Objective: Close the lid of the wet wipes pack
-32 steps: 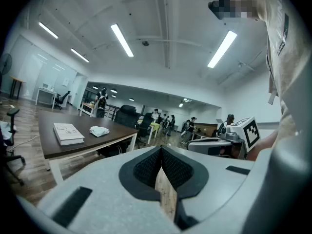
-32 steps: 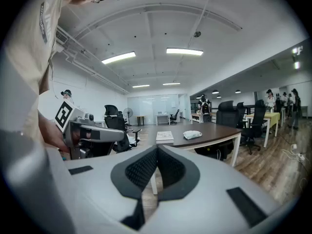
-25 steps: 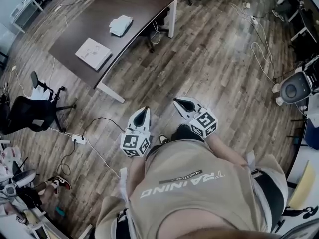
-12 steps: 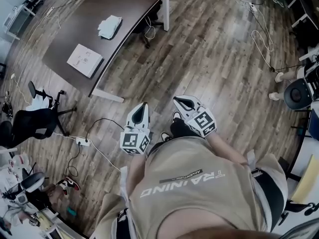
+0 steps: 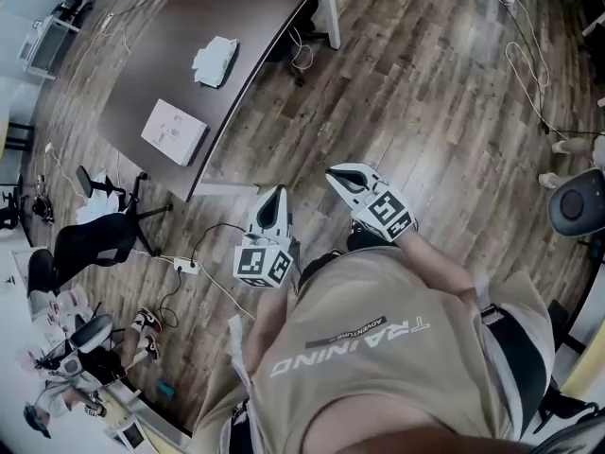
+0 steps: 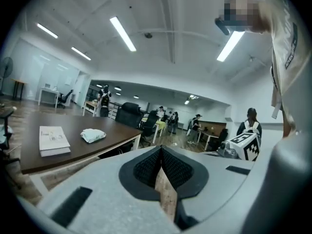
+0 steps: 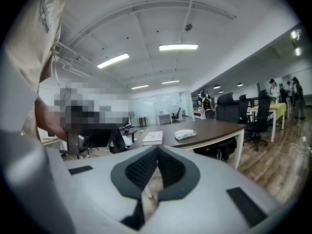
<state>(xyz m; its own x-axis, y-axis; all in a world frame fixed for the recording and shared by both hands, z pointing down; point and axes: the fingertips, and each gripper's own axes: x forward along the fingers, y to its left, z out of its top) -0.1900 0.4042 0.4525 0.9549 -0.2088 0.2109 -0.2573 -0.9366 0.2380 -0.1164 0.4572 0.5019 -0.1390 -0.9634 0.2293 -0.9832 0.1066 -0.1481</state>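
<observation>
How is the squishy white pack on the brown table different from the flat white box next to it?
The wet wipes pack looks soft and rumpled; the flat box has straight edges and sharp corners. The flat box is bigger than the wet wipes pack. The flat box lies nearer the person's end of the table; the wet wipes pack lies farther along. Both are white and rest on the dark table.

table (image 5: 269,8) and wipes pack (image 5: 215,61) nearer

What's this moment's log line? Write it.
left hand-held gripper: shut, empty | right hand-held gripper: shut, empty | wet wipes pack: on table, untouched
</observation>
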